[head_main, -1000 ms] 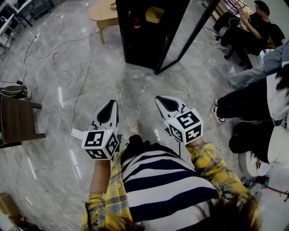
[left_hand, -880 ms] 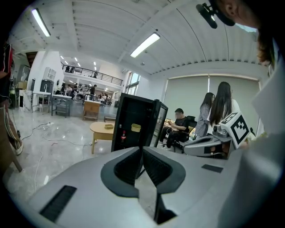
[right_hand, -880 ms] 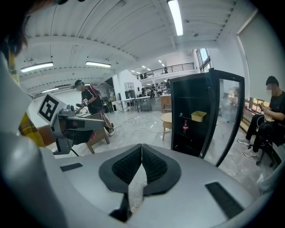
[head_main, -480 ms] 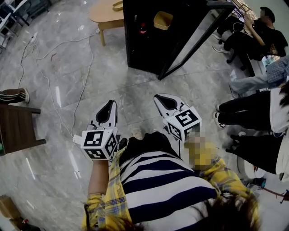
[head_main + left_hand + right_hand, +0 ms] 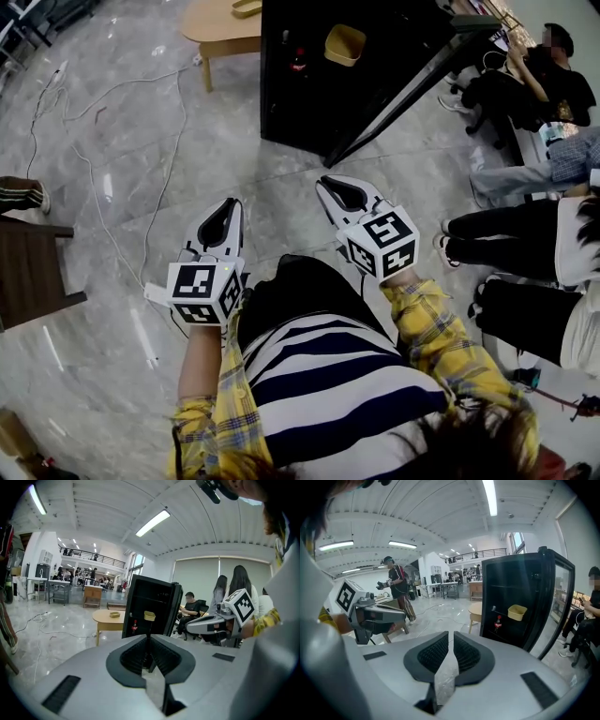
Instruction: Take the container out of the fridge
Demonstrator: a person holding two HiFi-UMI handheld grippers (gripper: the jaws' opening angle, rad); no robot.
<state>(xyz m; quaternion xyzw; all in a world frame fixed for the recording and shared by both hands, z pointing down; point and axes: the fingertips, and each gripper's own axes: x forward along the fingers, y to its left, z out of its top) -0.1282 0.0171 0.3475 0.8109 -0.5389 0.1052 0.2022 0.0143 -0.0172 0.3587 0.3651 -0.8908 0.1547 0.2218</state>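
A yellow container (image 5: 344,44) sits on a shelf inside the open black fridge (image 5: 309,103), with a red bottle (image 5: 298,61) lower to its left. Both grippers are held at waist height over the floor, well short of the fridge. My left gripper (image 5: 230,202) is shut with nothing in it. My right gripper (image 5: 328,181) is also shut and holds nothing. In the left gripper view the container (image 5: 149,616) shows straight beyond the jaw tips (image 5: 150,638). In the right gripper view the container (image 5: 517,612) lies to the right of the jaw tips (image 5: 451,633).
The fridge's glass door (image 5: 412,84) stands swung open to the right. A round wooden table (image 5: 220,19) stands left of the fridge. Cables (image 5: 141,94) trail over the marble floor. A dark wooden chair (image 5: 33,267) is at the left. Seated people (image 5: 525,216) line the right side.
The fridge has come nearer and lower in the head view as the person stepped towards it. Both grippers moved a little forward and stayed shut.
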